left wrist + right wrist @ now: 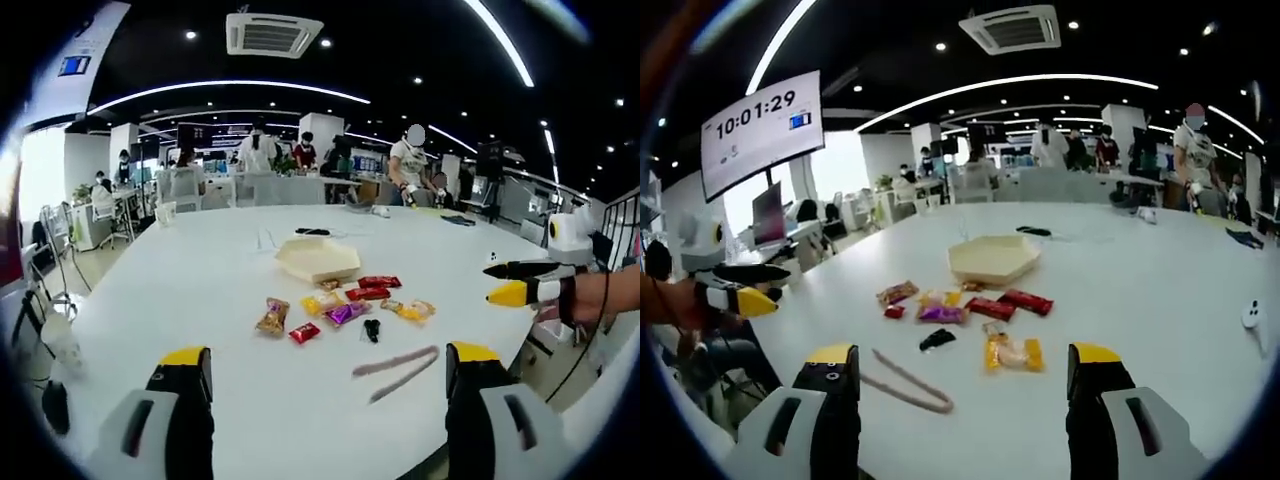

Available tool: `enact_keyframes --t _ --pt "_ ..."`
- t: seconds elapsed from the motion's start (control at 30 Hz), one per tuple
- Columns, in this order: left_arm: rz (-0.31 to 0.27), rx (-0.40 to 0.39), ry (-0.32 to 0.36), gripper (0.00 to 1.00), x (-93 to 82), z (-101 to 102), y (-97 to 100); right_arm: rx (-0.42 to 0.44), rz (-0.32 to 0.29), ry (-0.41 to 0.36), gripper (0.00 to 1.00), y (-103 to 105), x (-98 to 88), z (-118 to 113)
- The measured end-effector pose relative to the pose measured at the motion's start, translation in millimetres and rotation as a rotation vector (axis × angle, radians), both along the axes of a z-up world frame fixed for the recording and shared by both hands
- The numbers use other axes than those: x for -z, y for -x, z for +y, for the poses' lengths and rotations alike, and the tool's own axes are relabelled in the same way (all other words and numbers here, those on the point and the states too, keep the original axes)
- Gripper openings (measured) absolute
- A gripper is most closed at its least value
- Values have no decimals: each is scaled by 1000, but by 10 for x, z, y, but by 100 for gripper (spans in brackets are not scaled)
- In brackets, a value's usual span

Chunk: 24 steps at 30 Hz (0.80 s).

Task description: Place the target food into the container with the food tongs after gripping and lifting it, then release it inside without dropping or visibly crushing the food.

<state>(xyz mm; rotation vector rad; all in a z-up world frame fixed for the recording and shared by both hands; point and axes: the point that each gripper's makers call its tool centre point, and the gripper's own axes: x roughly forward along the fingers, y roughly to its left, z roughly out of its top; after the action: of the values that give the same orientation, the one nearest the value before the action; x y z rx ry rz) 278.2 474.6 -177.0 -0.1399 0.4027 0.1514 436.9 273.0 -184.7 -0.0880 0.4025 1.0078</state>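
Both grippers hang wide open over the white table, holding nothing. The tongs lie flat just ahead of the right gripper, toward its left jaw, long axis slanting across. Looks closer to it than the left gripper. Snacks sit beyond, the tray farther.

Looking across the white table from opposite near edges, each held low and level, well back from the middle. Shared by both: the beige hexagonal container, the scattered snack packets, the pink tongs, the office beyond.
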Motion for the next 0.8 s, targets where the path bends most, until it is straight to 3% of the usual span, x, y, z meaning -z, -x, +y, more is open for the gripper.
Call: enact_keyframes --t 0.07,0.1,0.2,0.27,0.3,0.37,0.43,0.47,0.53,0.57,0.6,0.67,0.73,0.8 --pt "3 14 6 98 21 -22 5 11 4 17 87 -16 22 -38" --pt "-14 22 5 98 17 -25 -16 21 -7 -13 87 -47 -12 -49" --pt "-20 46 36 98 37 -63 -118 -11 -30 22 86 -122 37 -117" --pt "-21 39 20 98 -18 -98 -170 -21 -41 11 87 -170 28 -152" --pt "-29 17 -22 99 -70 -84 -196 -40 -39 -7 87 -252 33 -195" --pt "-32 -26 -38 99 -121 -127 -210 -59 -43 -3 86 -347 50 -252" --pt "2 -69 -56 99 -125 -191 -181 -93 9 -21 86 -400 54 -311" --pt "-14 -75 -58 99 -138 -211 -206 -99 5 -62 86 -437 28 -316" --pt "-47 -111 -41 99 -134 -198 -272 -121 -1 -58 85 -515 111 -351" --pt "-32 -103 -30 99 -80 -218 -327 -158 4 29 84 -539 258 -405" --pt "-35 -79 -43 99 -57 -238 -365 -128 -16 63 84 -631 286 -463" --pt "-5 -13 -41 99 53 -270 -431 -102 -22 10 87 -649 187 -449" --pt "21 -2 -23 99 73 -199 -444 -39 -73 35 90 -658 130 -485" --pt "-43 45 -17 99 -40 -186 -507 -23 -71 -2 90 -581 94 -443"
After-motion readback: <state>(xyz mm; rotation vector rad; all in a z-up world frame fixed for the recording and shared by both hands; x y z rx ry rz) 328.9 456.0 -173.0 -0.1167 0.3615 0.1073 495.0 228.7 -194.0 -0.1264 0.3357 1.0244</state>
